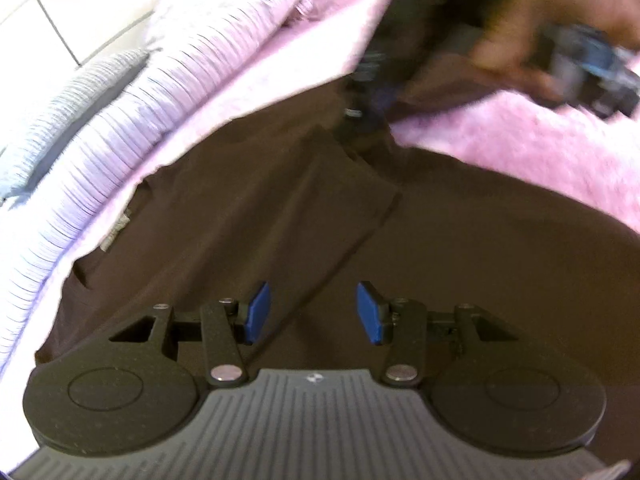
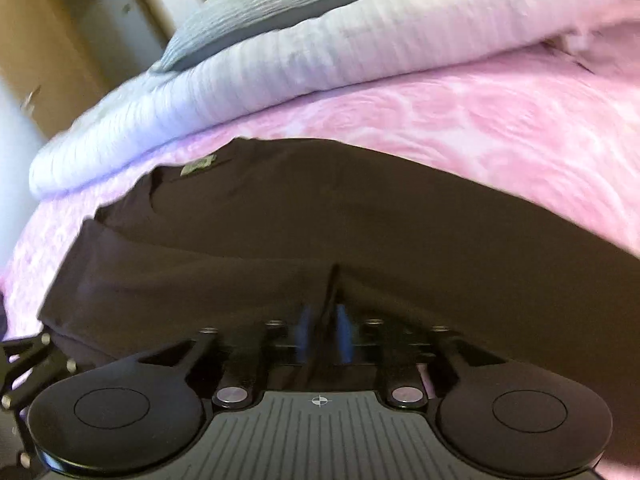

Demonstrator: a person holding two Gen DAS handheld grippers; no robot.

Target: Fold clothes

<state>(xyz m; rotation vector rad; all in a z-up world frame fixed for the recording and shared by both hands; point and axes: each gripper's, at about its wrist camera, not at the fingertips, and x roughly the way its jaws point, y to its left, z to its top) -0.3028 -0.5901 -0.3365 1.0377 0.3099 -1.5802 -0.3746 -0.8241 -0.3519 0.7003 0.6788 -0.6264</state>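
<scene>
A bed fills both views, covered by a pink blanket (image 2: 460, 120) with a swirled rose pattern; along its far side lies a rolled white ribbed duvet (image 2: 280, 68), and a grey pillow (image 2: 248, 12) rests beyond that. White floor tiles (image 1: 52, 4) show past the bed in the left wrist view. A dark brown shirt (image 2: 320, 220) is spread flat on the blanket, its neckline with a small pale label (image 2: 198, 168) turned toward the duvet. In the left wrist view one fold of the shirt lies diagonally over the rest of the fabric. The left gripper (image 1: 314, 312) hovers over the shirt with its blue pads (image 1: 258, 310) well apart and nothing pinched between them; the cloth only lies beneath. The right gripper (image 2: 323, 334) sits low on the near edge of the shirt, its blue pads (image 2: 306, 330) drawn close together with a raised ridge of brown fabric caught between them, though blur hides the exact contact. In the left wrist view that gripper and the hand (image 1: 560, 20) holding it appear blurred at the upper right, above the shirt's far corner
</scene>
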